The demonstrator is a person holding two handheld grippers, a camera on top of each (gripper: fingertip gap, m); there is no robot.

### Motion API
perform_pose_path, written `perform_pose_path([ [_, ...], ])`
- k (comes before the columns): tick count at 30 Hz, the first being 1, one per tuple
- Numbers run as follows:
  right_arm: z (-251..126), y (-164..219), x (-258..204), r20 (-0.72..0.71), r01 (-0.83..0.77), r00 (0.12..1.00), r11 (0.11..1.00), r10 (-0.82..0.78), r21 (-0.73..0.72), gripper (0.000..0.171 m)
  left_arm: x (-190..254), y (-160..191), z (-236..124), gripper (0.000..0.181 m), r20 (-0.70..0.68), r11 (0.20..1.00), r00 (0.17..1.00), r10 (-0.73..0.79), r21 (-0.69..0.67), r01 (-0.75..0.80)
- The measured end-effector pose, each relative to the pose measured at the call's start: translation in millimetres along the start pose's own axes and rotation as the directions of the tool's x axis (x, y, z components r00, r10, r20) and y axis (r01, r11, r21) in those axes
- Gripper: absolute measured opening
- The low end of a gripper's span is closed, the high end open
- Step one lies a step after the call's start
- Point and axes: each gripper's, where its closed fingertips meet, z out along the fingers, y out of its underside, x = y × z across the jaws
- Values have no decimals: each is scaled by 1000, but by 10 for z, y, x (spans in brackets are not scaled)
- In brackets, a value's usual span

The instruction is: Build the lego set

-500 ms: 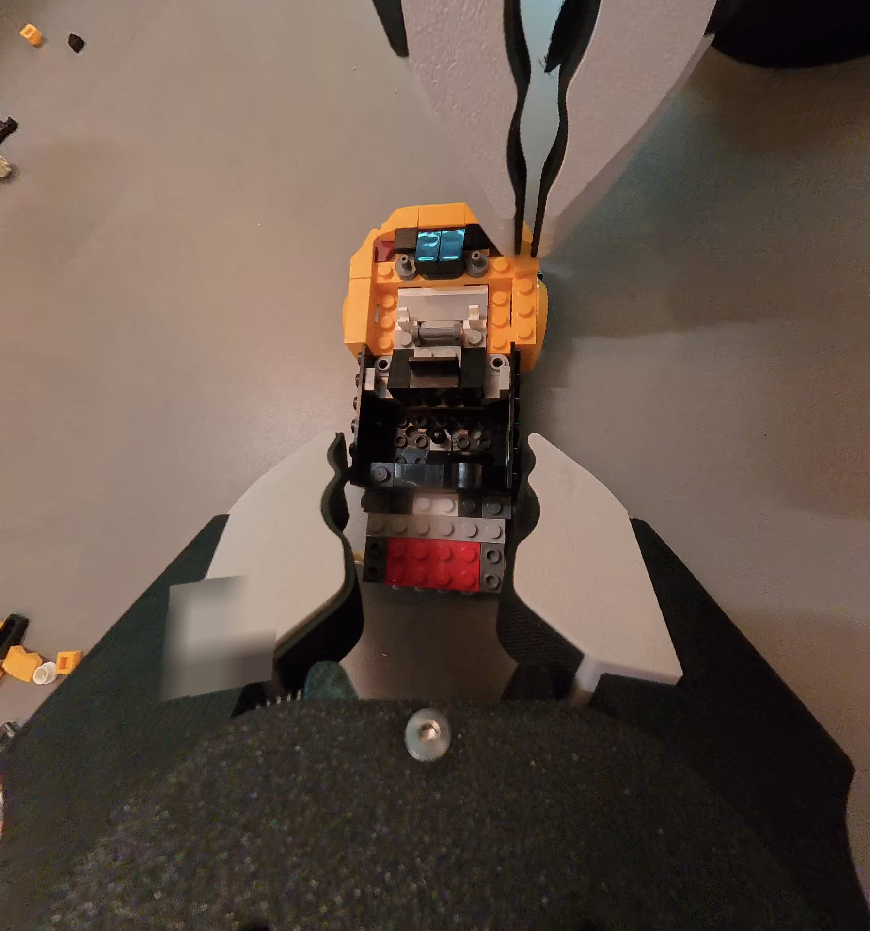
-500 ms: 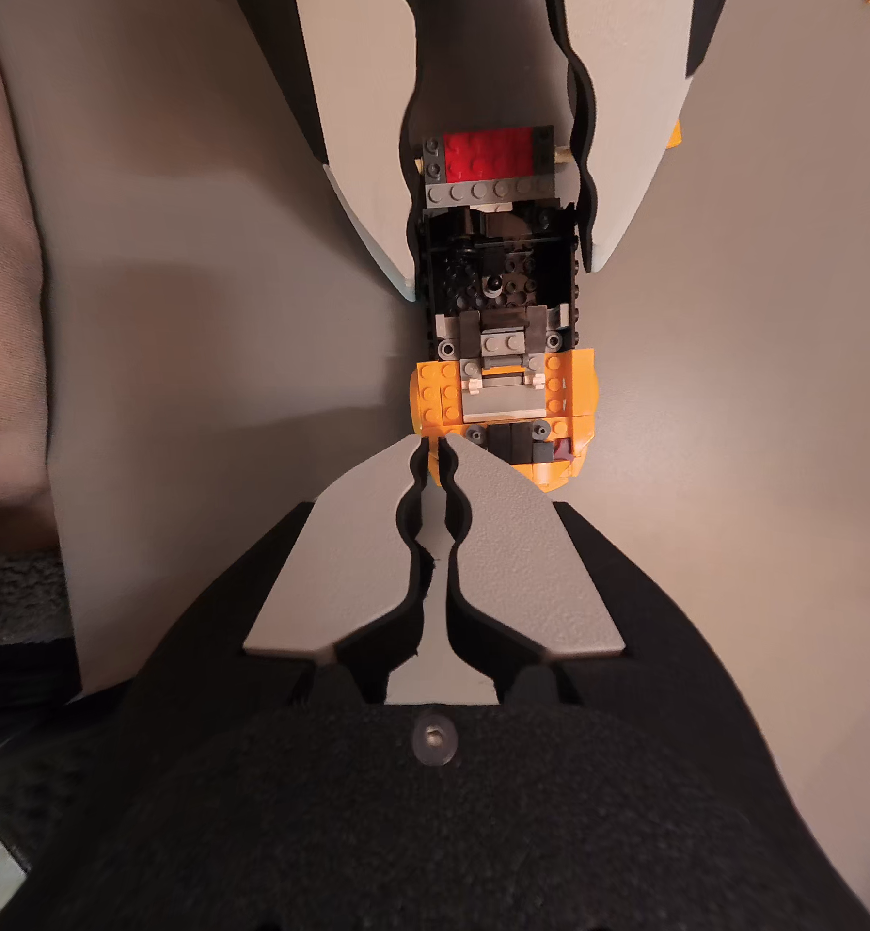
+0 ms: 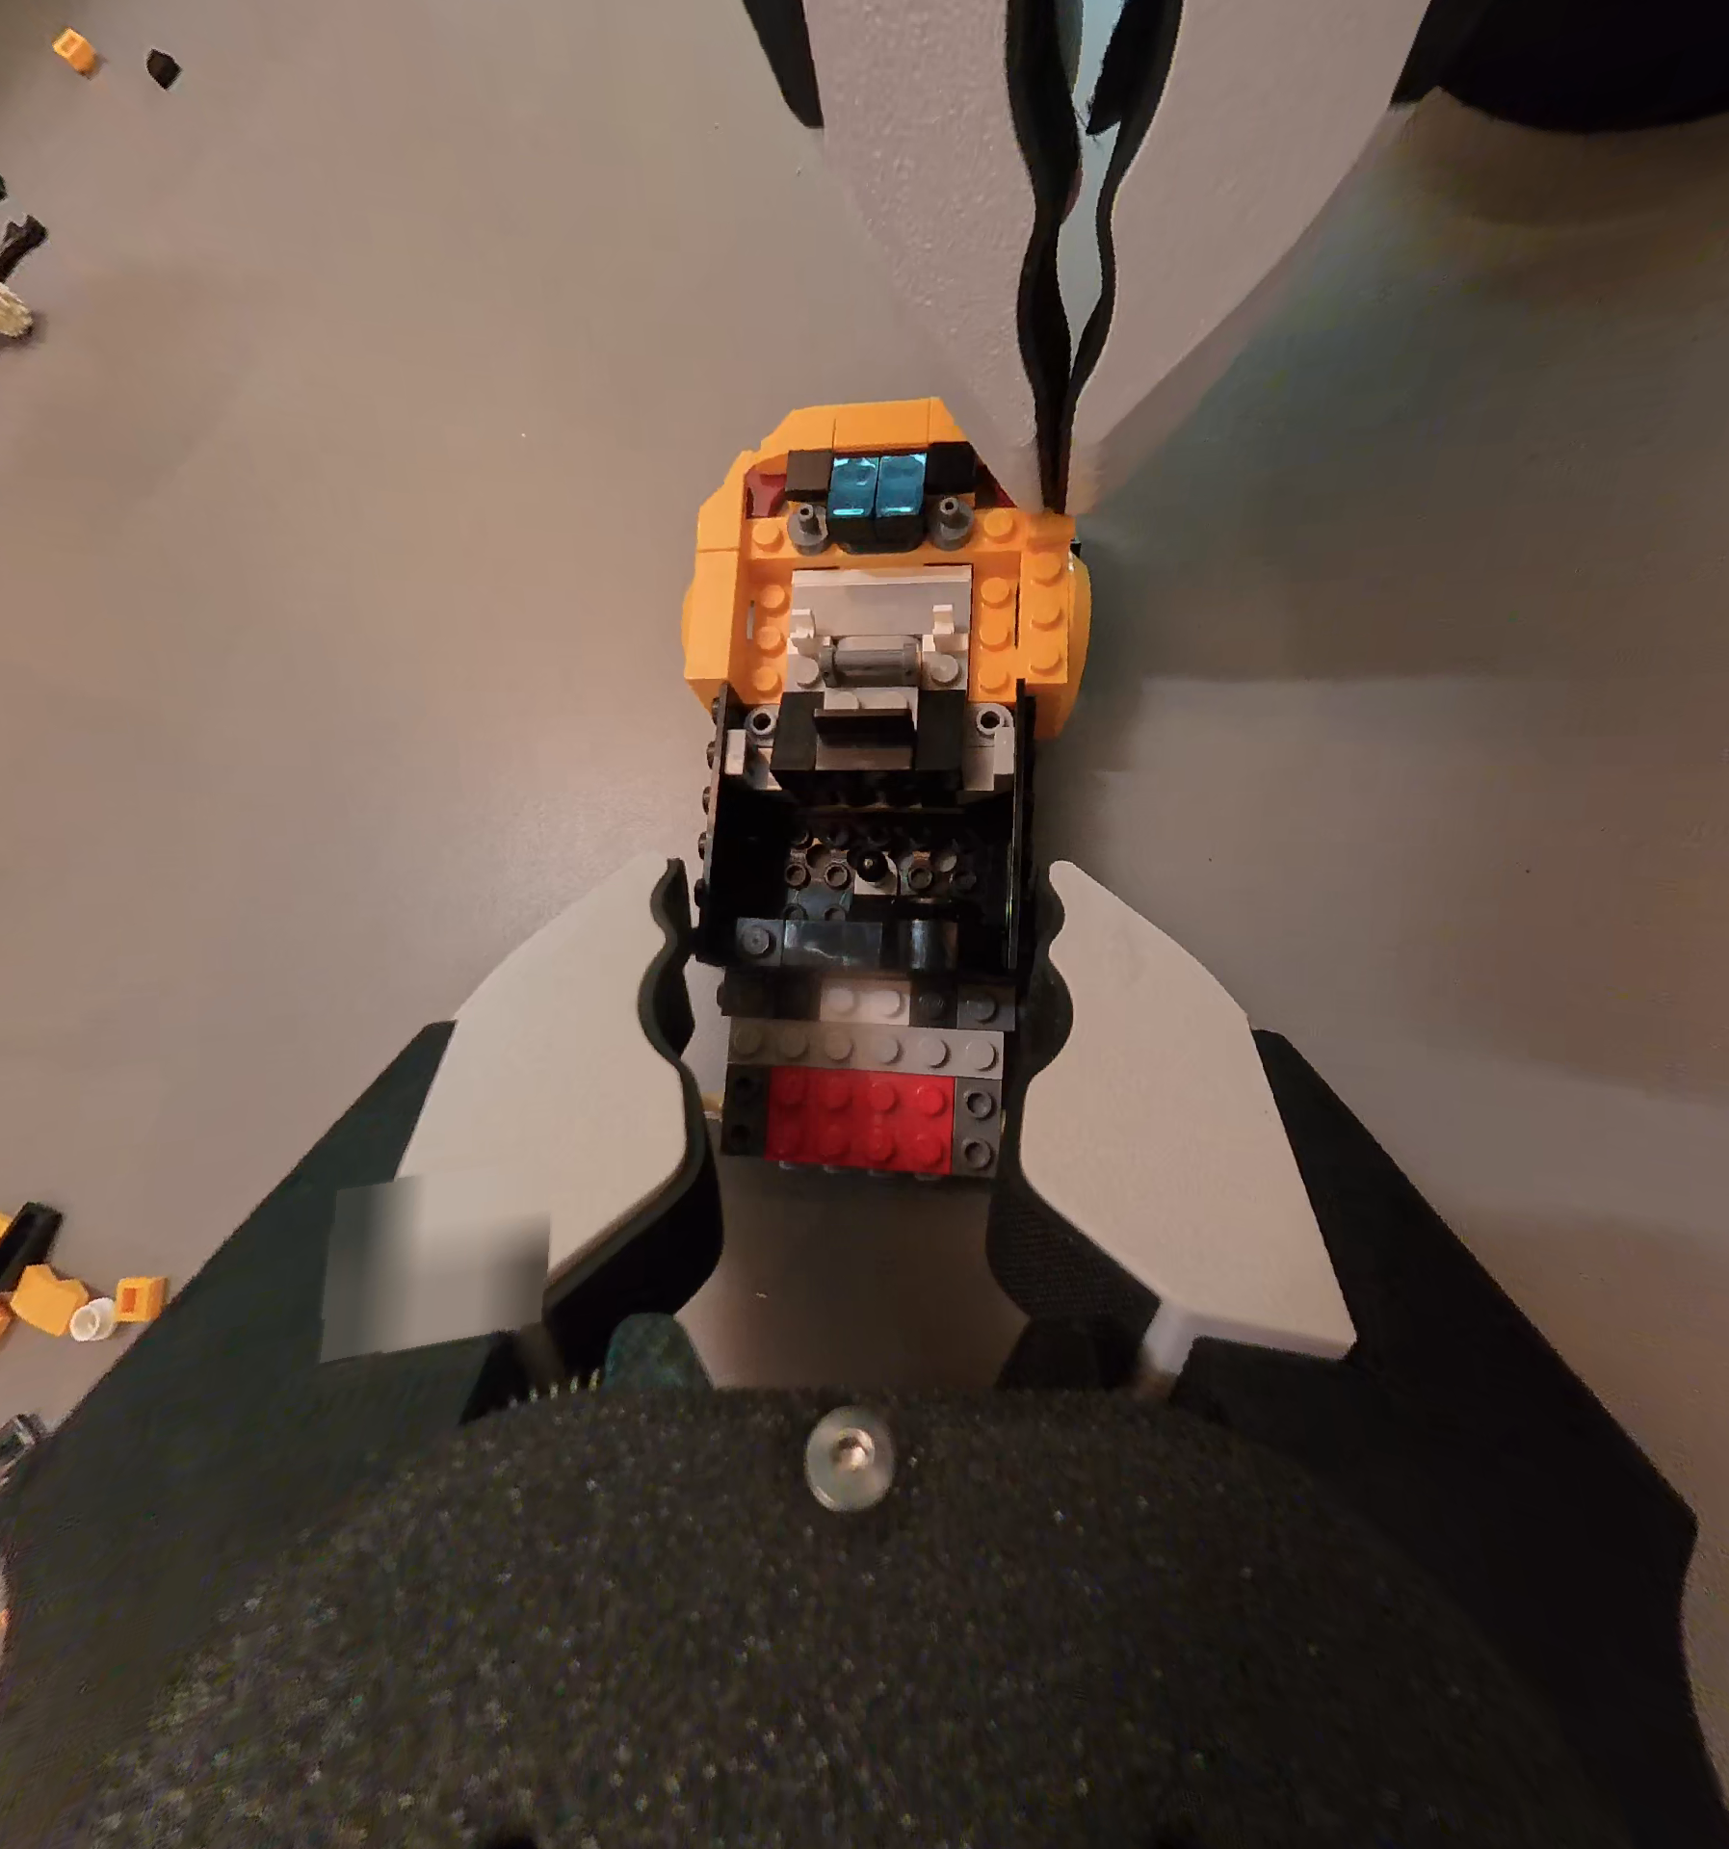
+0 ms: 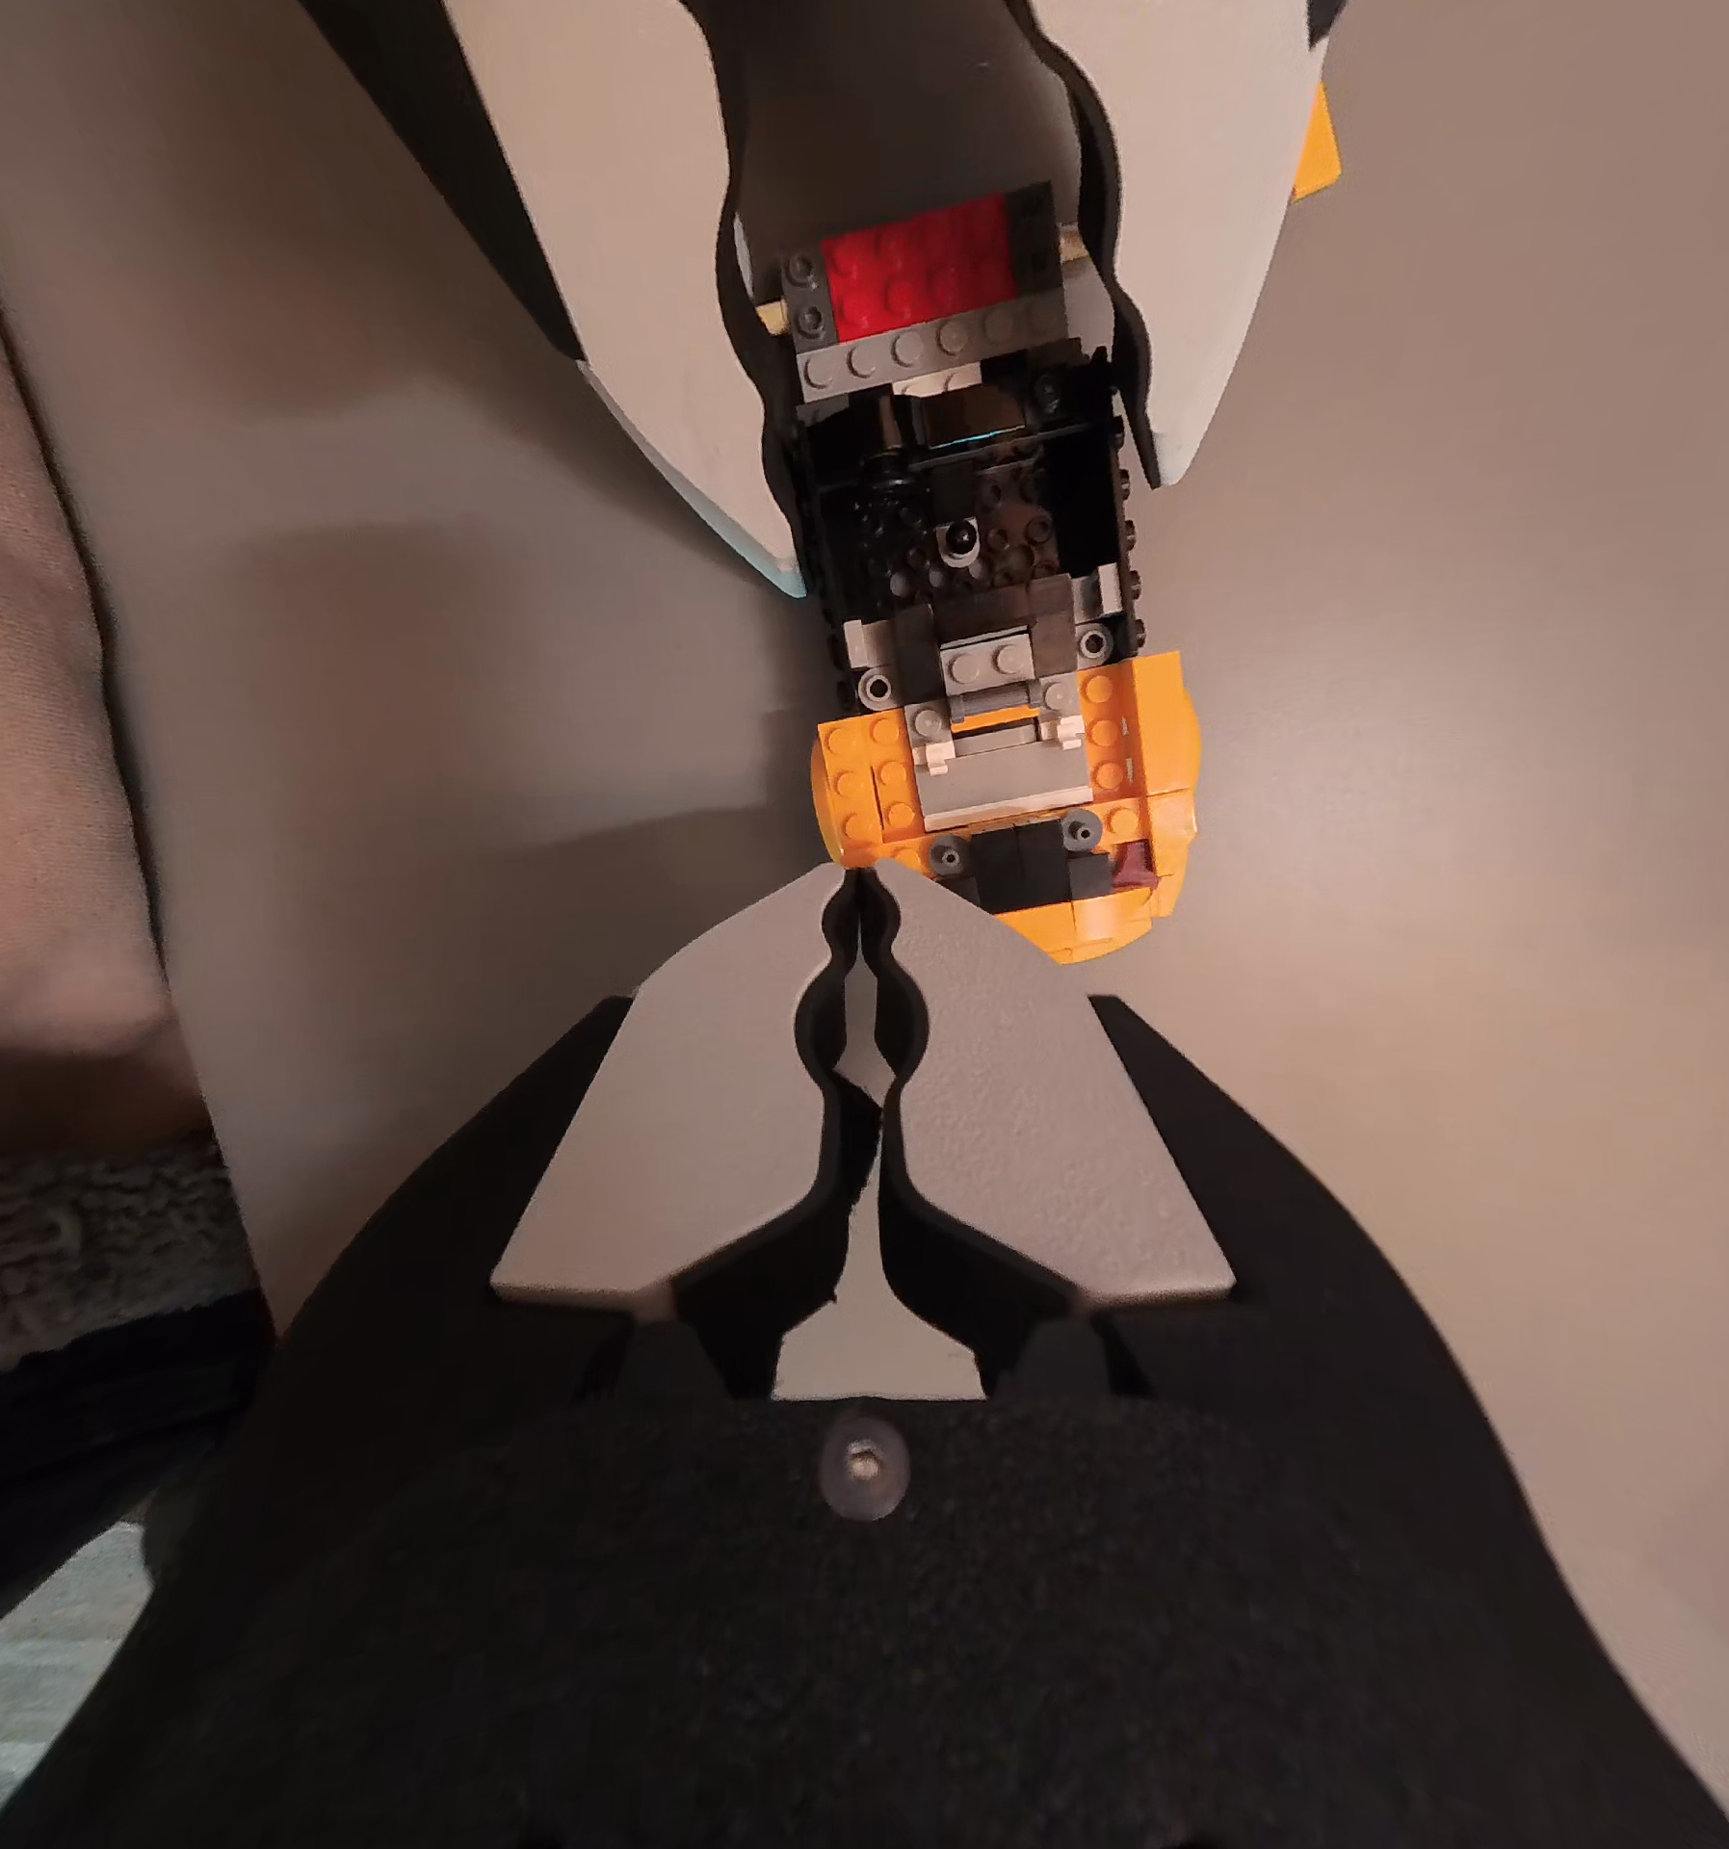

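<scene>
Two grippers met at one model, a half-built car lying in the middle of both views on a grey table. The left gripper pinched the model's black and red end between its fingers, which pressed on both sides. The right gripper had its tips pressed together with nothing between them, touching or almost touching the orange end at the corner; contact could not be told for sure.

Against half a second earlier, the right view showed the model swung to a tilt, its orange end shifted toward the right of the frame, and the right tips now lay off its left corner instead of against its middle. In the left view little had altered: the clamp on the black end was the same.

That suggested the right gripper was pushing or pressing at the orange part while the left steadied the build, probably seating a piece or turning the model. Spare pieces lay at the lower left of the left view, so the set looked unfinished.
</scene>
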Motion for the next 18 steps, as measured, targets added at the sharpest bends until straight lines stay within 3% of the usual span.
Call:
perform_pose_path([
  [1,1,0,4,5,-28,1000,1000,28,-1,0,0,0,0,63,1,1000,1000,-1,-1,1],
  [10,-2,27,8,-34,81,996,997,-81,-5,10,4,1,-2,63,-4,1000,1000,0,0,0],
  [18,6,28,29,-43,59,997,998,-60,-32,8,3,4,-6,63,-1,1000,1000,-3,-4,3],
])
